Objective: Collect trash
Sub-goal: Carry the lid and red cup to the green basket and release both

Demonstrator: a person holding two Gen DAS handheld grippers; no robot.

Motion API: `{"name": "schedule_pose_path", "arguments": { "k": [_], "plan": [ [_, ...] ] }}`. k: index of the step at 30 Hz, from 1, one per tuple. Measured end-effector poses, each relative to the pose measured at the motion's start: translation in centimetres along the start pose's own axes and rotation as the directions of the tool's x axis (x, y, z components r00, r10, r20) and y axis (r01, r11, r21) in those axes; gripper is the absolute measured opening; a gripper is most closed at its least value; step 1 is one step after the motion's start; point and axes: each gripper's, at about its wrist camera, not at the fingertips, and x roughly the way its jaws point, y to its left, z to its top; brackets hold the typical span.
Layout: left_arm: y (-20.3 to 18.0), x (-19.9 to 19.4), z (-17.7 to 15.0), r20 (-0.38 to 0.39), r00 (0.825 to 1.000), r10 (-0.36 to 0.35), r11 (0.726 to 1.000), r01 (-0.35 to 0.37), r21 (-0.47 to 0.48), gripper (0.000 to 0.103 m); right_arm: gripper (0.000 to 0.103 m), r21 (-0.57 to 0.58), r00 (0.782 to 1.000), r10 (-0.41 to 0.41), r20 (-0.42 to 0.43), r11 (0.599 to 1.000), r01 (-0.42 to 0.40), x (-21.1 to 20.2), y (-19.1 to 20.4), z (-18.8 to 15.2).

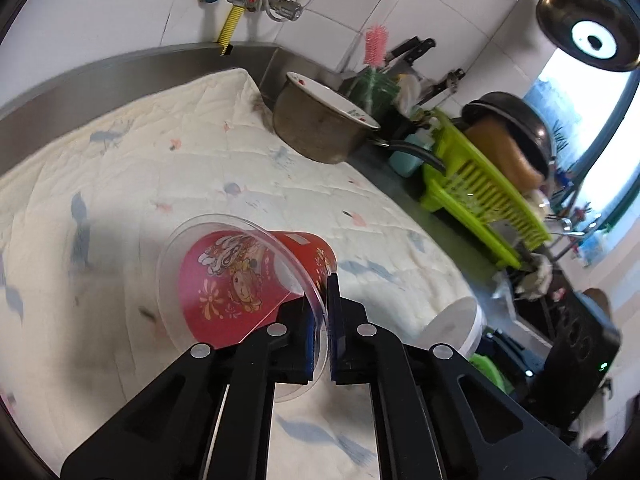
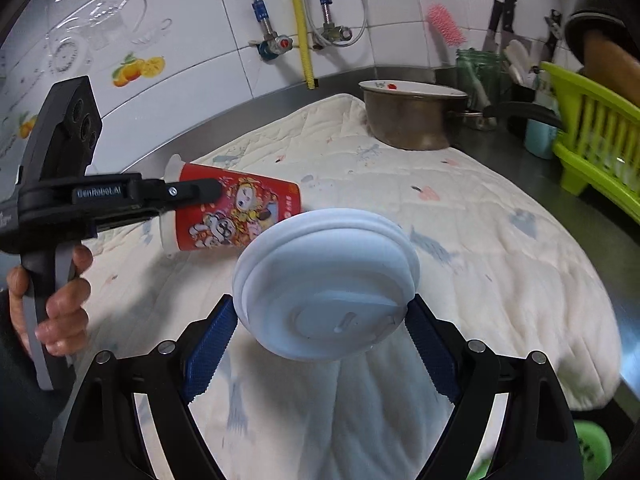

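Observation:
My left gripper point(image 1: 320, 312) is shut on the clear rim of a red printed plastic cup point(image 1: 236, 276), held on its side above the quilted cloth point(image 1: 160, 168). In the right wrist view the same cup point(image 2: 240, 212) hangs in the left gripper point(image 2: 200, 192) at the left, above the cloth point(image 2: 460, 240). My right gripper point(image 2: 324, 320) is shut on a white foam bowl point(image 2: 324, 280), gripped by its sides, bottom facing the camera. That bowl also shows at the cloth's right edge in the left wrist view point(image 1: 456, 324).
A metal pot point(image 2: 412, 116) stands at the back of the cloth. A green dish rack point(image 2: 596, 140) with a black pan sits on the steel counter at the right. Knives, a pink brush and a jar stand in the corner. Pipes run down the tiled wall.

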Motion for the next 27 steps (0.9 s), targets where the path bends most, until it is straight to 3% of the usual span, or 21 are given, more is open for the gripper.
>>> {"name": "schedule_pose_path", "arguments": {
  "k": [6, 12, 21, 27],
  "plan": [
    [-4.1, -3.6, -3.3, 0.015, 0.996, -0.087, 0.995, 0.086, 0.046, 0.004, 0.082, 0.005, 0.998, -0.056, 0.014, 0.998, 0.056, -6.4, -0.8, -4.2],
    [-9.4, -4.5, -7.1, -0.024, 0.985, -0.174, 0.979, 0.175, 0.106, 0.004, 0.082, 0.027, 0.987, -0.163, 0.004, 0.986, 0.163, -12.3, -3.0, -9.5],
    [-16.3, -3.0, -11.9, -0.102, 0.956, -0.274, 0.944, 0.288, 0.158, 0.004, 0.082, 0.102, 0.949, -0.309, -0.061, 0.944, 0.314, -16.7, -7.9, -16.9],
    [-19.6, -0.7, -14.6, -0.170, 0.940, -0.296, 0.931, 0.324, 0.167, 0.004, 0.082, 0.140, 0.929, -0.351, -0.122, 0.920, 0.366, -17.5, -10.5, -20.0]
  ]
}}
